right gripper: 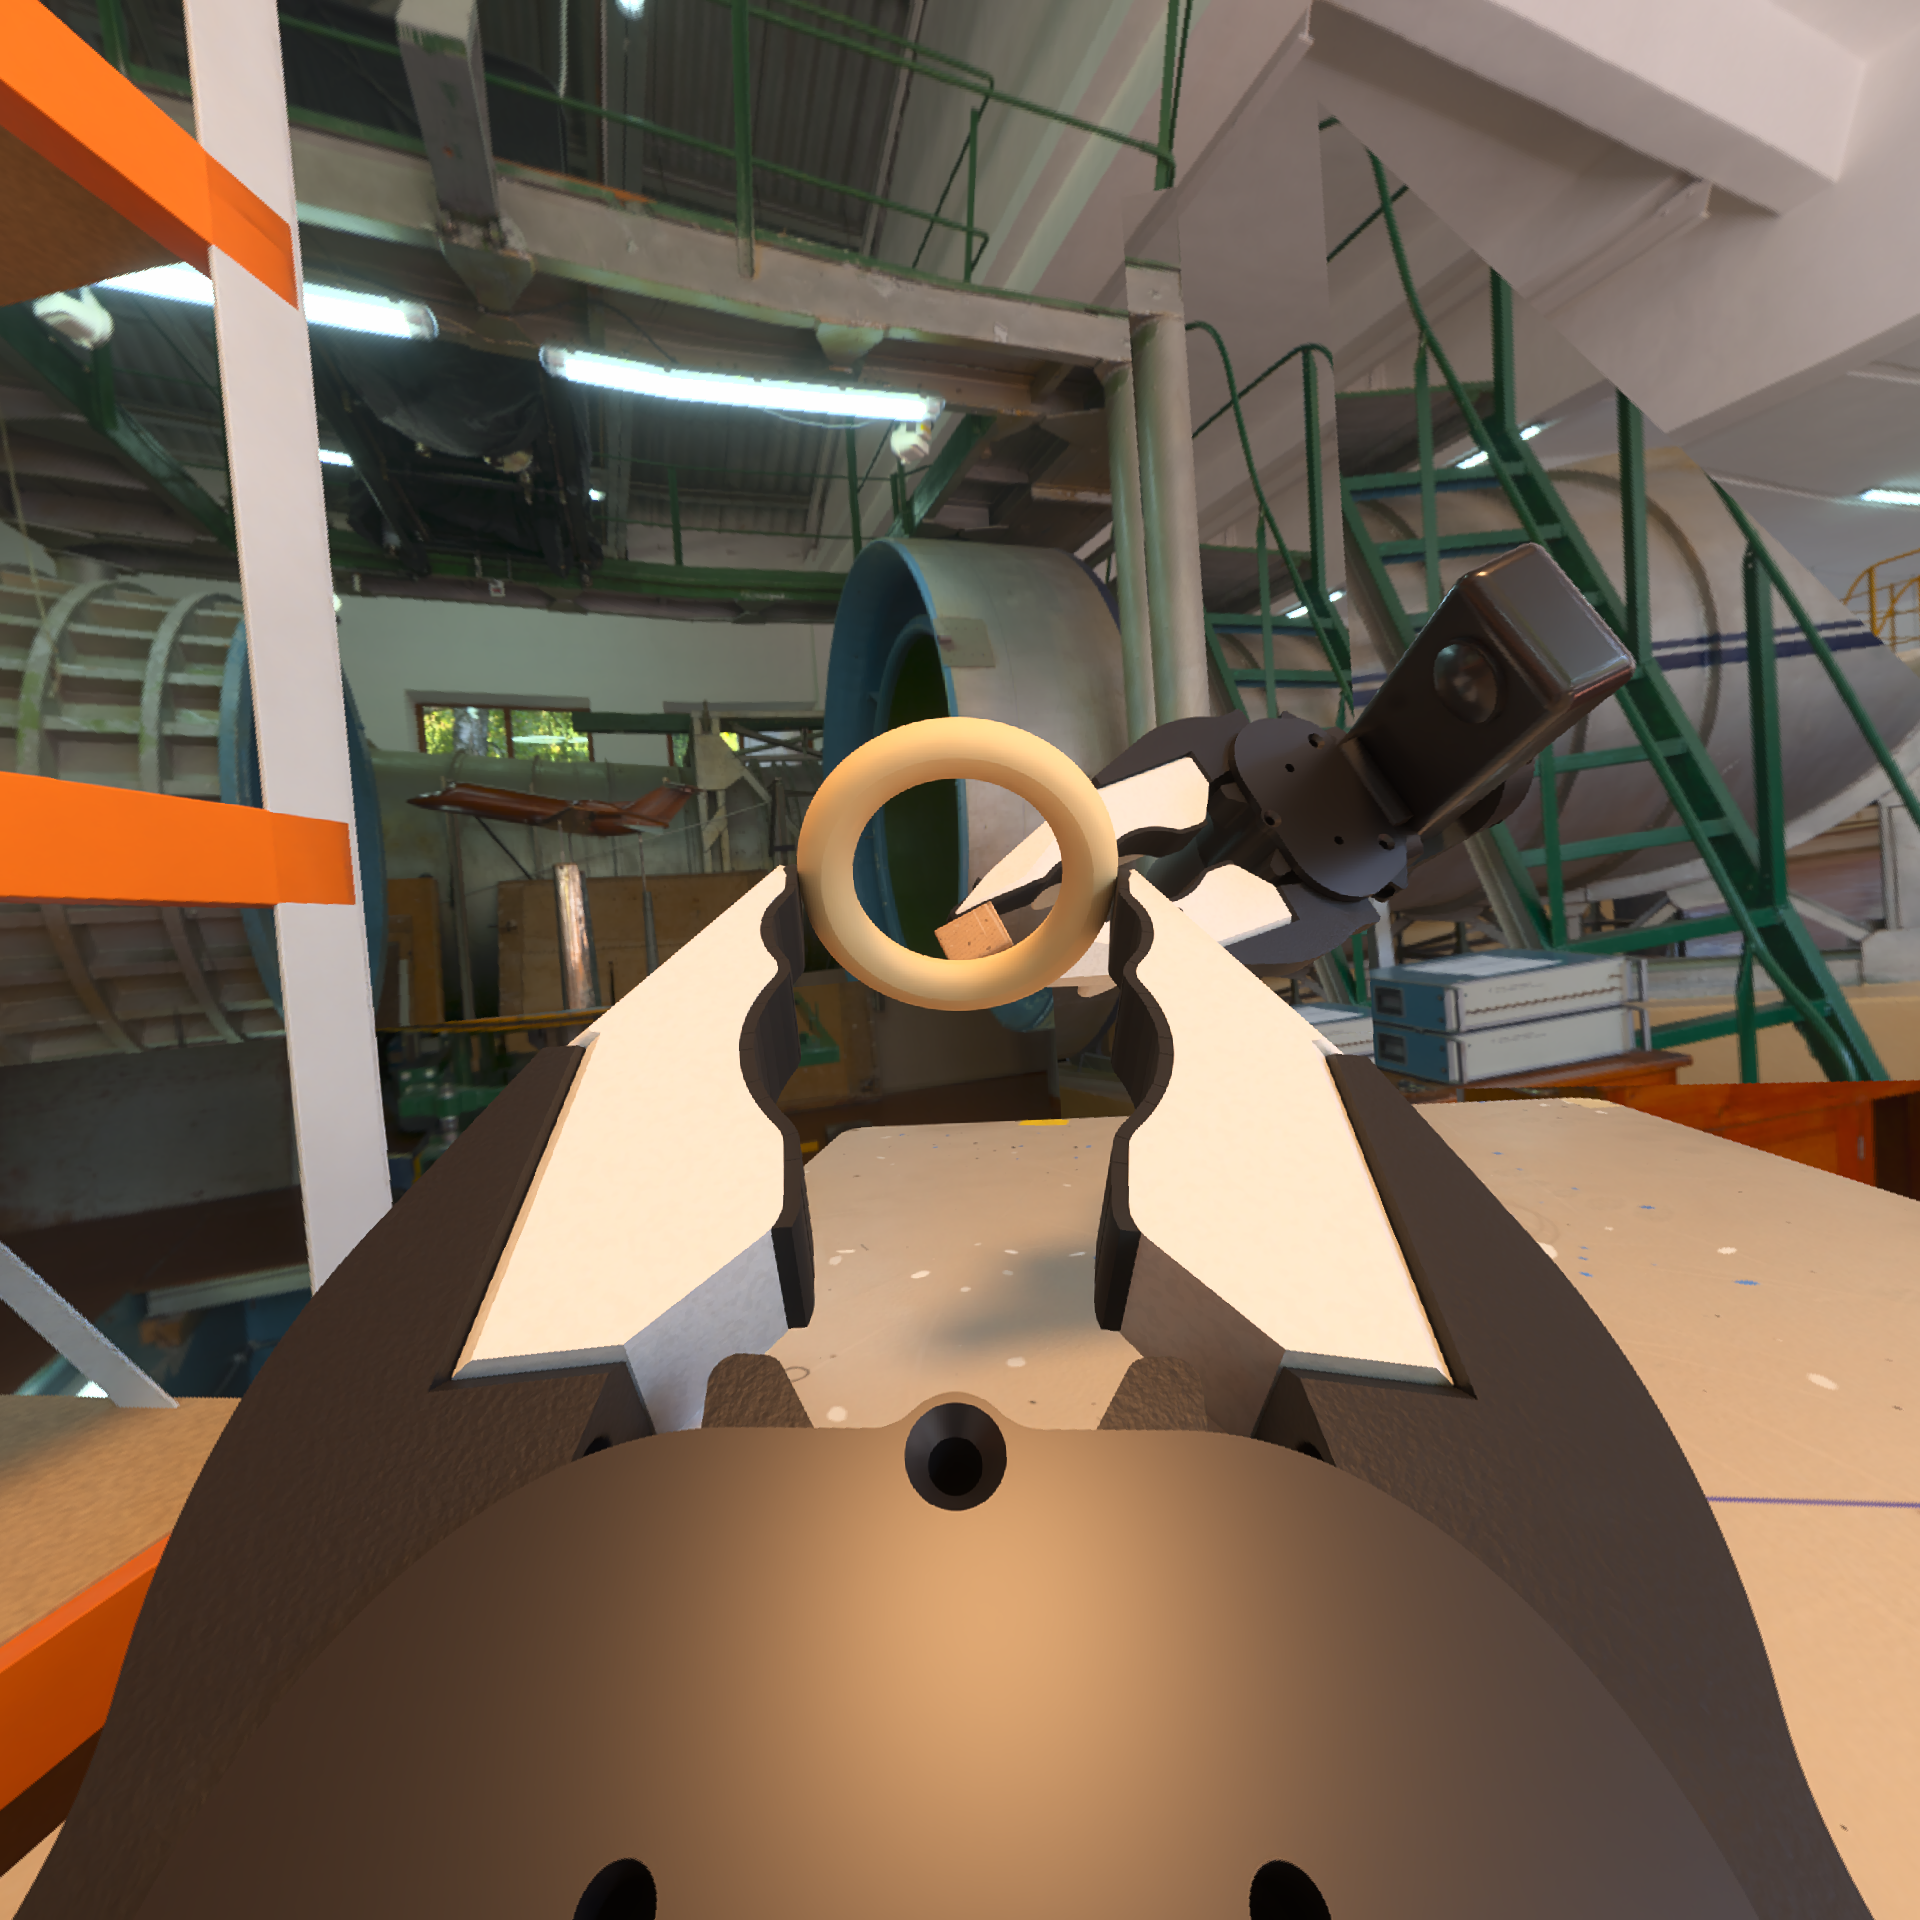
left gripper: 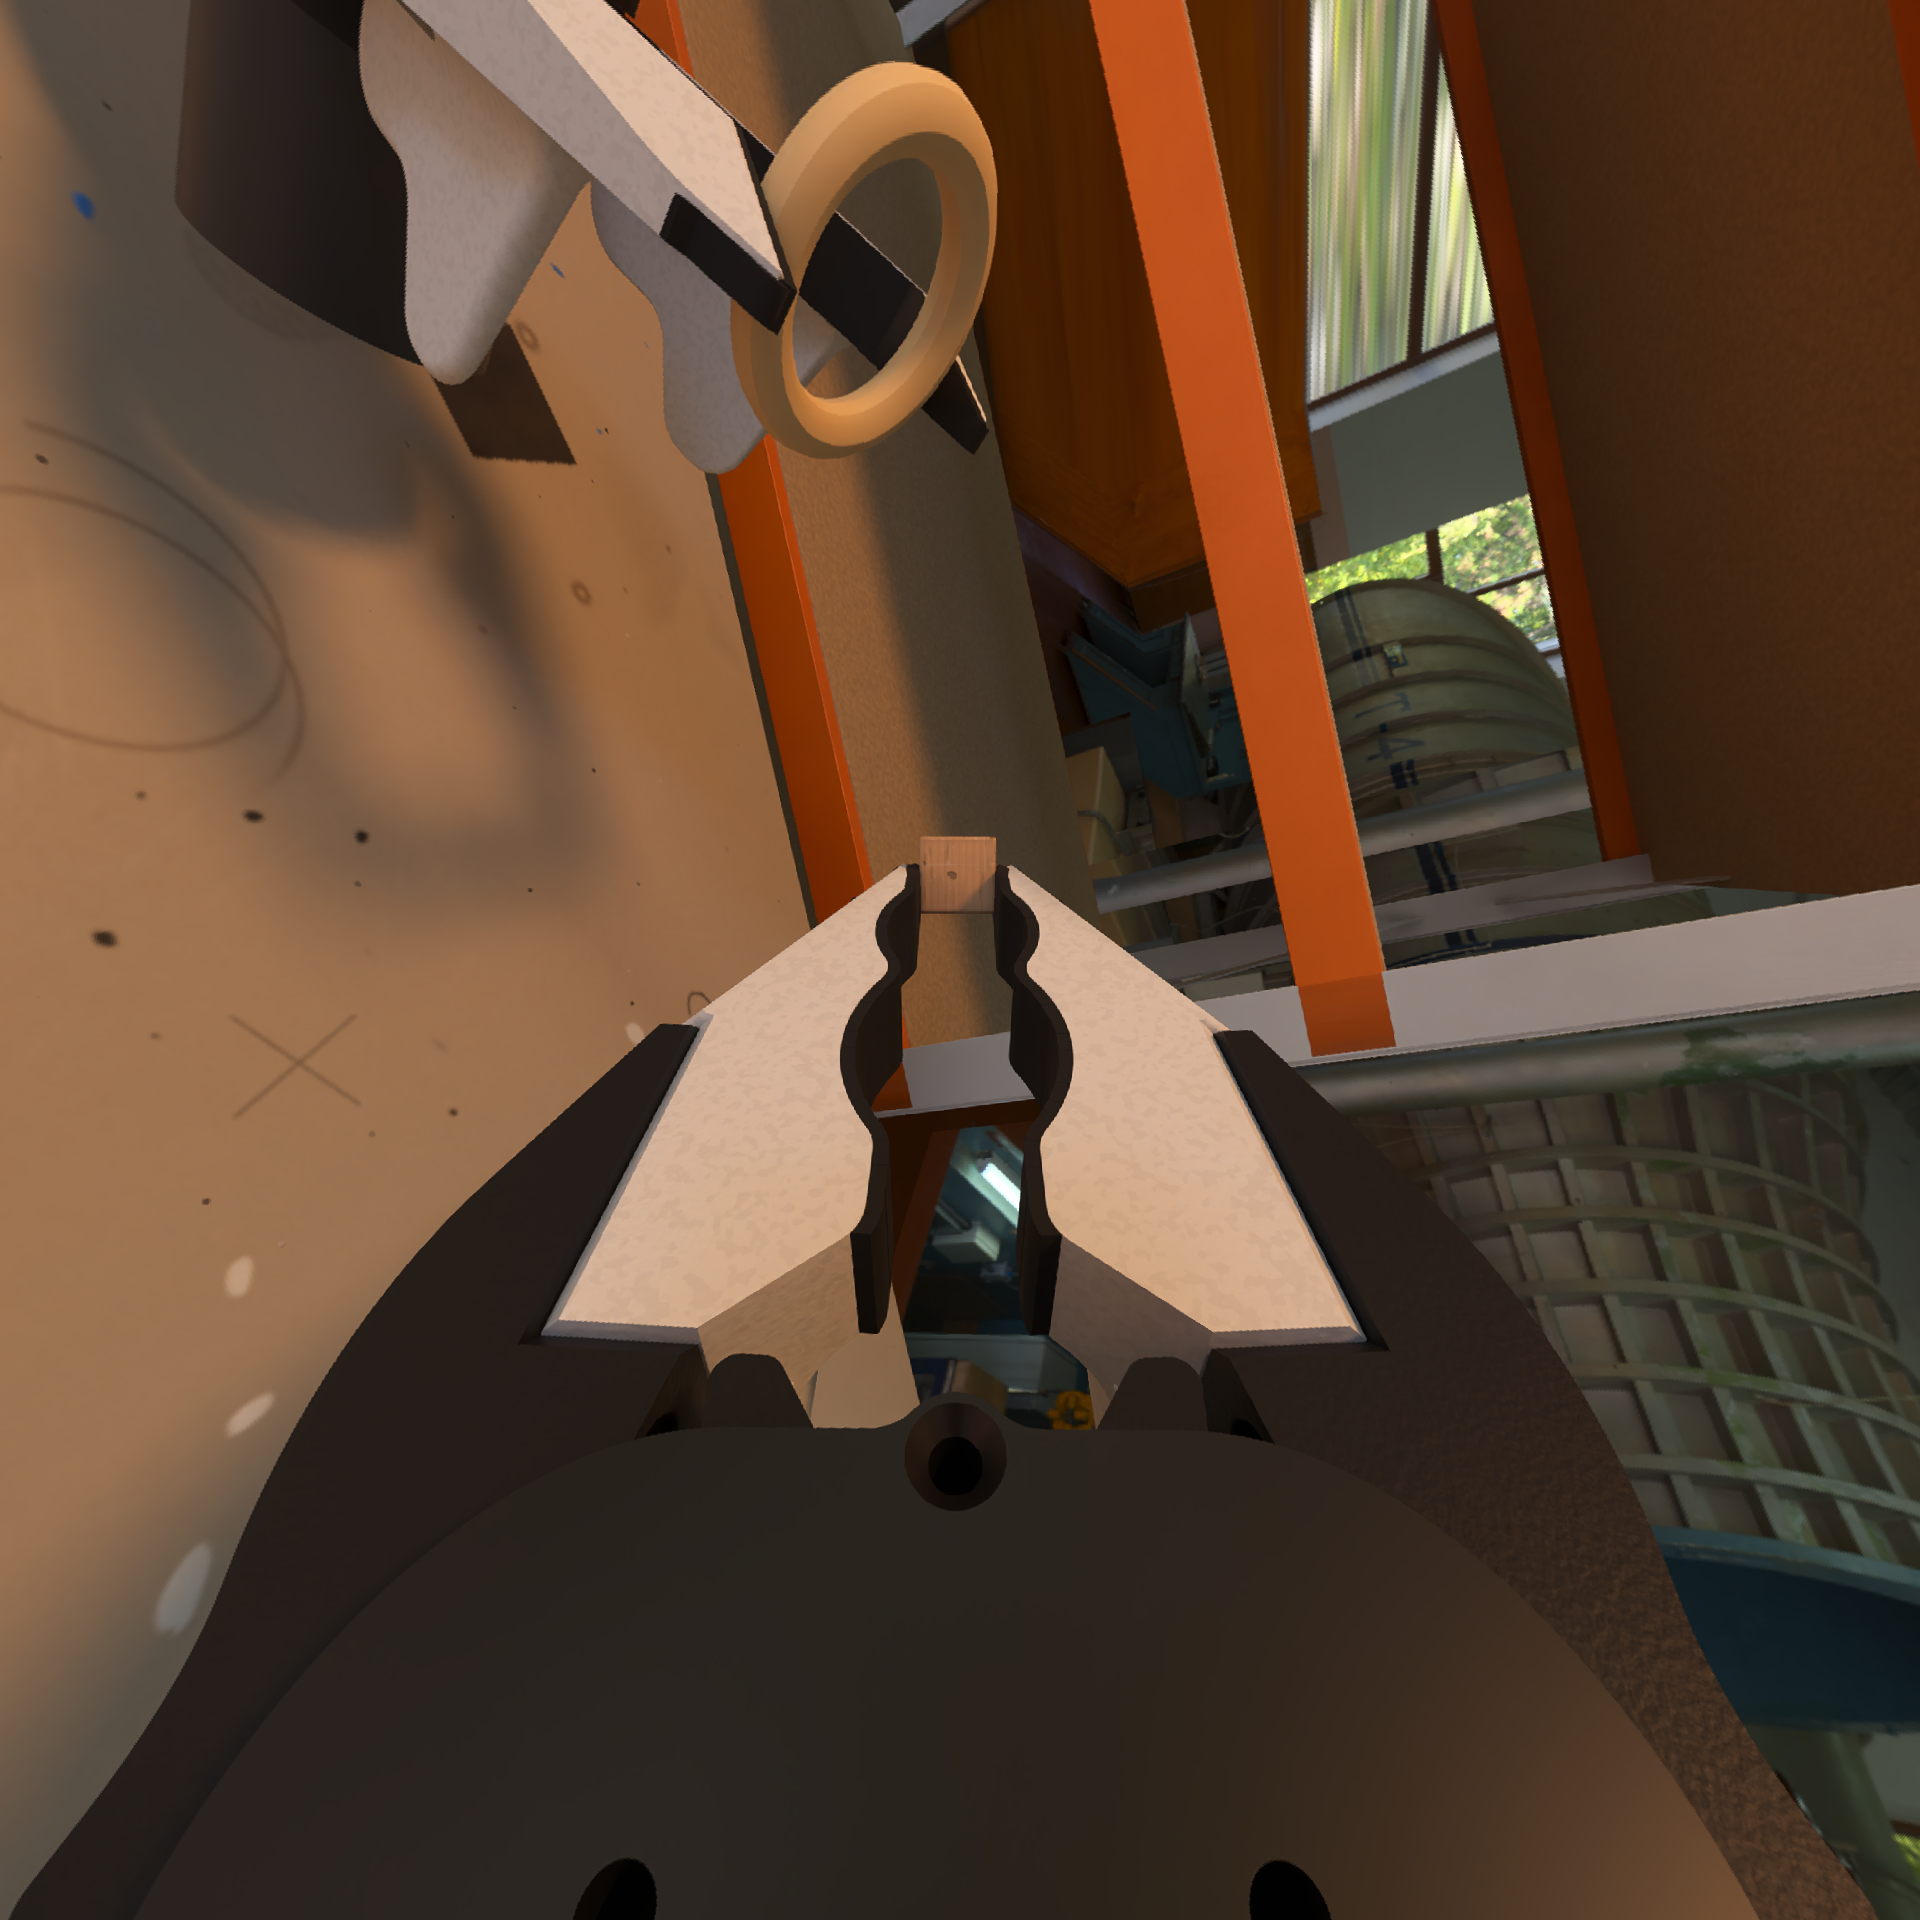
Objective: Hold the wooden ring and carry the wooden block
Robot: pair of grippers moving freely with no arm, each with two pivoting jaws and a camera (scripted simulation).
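Observation:
My left gripper [left gripper: 958, 883] is shut on a small wooden block [left gripper: 957, 871], pinched at its fingertips and held in the air. My right gripper [right gripper: 956, 883] is shut on a pale wooden ring [right gripper: 831, 868], gripped at its left and right outer edges and standing upright. In the right wrist view the block [right gripper: 971, 932] shows through the ring's hole, with the left gripper [right gripper: 1003, 904] reaching in from the right behind the ring. In the left wrist view the ring [left gripper: 821, 410] and right gripper [left gripper: 862, 343] are at the upper left, above and beyond the block.
A speckled tan table [right gripper: 1558, 1247] lies under both grippers; it also shows in the left wrist view [left gripper: 312, 831]. An orange and white shelf frame [right gripper: 156, 842] stands at the right gripper's left, and its orange posts [left gripper: 1247, 520] rise ahead of the left gripper.

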